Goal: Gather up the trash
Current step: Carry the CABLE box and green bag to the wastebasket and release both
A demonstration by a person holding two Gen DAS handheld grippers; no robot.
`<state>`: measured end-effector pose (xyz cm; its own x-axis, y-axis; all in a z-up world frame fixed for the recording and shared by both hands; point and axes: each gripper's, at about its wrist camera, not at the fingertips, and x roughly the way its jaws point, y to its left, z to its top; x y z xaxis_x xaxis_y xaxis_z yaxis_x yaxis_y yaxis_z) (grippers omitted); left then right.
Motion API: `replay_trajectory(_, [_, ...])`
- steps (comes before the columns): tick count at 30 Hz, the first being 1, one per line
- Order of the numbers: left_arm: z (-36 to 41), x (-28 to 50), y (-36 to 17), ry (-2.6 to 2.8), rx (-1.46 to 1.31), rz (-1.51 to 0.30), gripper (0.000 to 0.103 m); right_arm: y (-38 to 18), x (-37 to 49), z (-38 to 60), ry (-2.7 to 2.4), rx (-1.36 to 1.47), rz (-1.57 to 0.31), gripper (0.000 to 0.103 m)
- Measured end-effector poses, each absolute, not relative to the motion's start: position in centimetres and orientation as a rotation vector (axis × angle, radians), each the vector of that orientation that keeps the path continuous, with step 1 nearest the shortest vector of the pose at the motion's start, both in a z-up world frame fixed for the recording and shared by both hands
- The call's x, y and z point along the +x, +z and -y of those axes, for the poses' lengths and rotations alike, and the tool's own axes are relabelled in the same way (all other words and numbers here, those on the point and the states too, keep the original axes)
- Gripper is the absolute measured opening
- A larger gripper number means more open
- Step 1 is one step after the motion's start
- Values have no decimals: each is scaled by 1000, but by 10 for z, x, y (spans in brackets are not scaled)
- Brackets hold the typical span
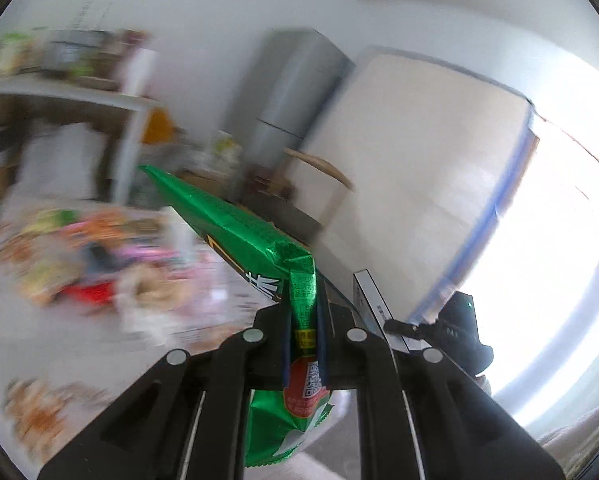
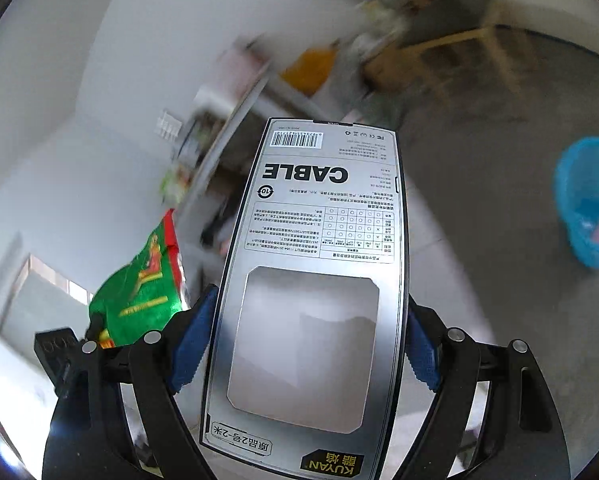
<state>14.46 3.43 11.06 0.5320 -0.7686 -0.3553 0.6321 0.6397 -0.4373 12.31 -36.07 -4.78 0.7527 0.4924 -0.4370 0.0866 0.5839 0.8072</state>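
My left gripper (image 1: 304, 320) is shut on a green foil snack bag (image 1: 235, 220), pinching its folded edge; the bag sticks up and to the left. The bag also shows in the right wrist view (image 2: 139, 296) at the left. My right gripper (image 2: 303, 340) is shut on a silver cable box (image 2: 319, 240) with a cut-out window, held flat between the blue pads (image 2: 191, 340). The box's edge shows in the left wrist view (image 1: 373, 304). A blue mesh trash basket (image 2: 587, 204) stands on the floor at the right, apart from both grippers.
A blurred white table (image 1: 27, 312) with several colourful wrappers lies at the left. A grey fridge (image 1: 295, 92), a shelf unit (image 1: 59, 88) and a wooden chair (image 2: 459, 52) stand around the room. The grey floor (image 2: 479, 300) spreads under the basket.
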Motion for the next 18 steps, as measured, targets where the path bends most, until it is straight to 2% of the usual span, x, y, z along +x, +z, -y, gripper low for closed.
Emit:
replay_trajectory(5, [127,187,89,-1070,-90,-737,9,-92,74,454,87,1171,-615,79])
replay_trajectory(9, [263,214,37,-1133,114,-926,9,-152,56,508,-4,1371,-595,79])
replay_trajectory(13, [365,237,-25,-1164,255,-1085,10,-226,72,551,0,1587,-605,79])
replay_trajectory(18, [471,273,-92,-1116,346,-1215,10,-289,119,602,15,1777,-597,81])
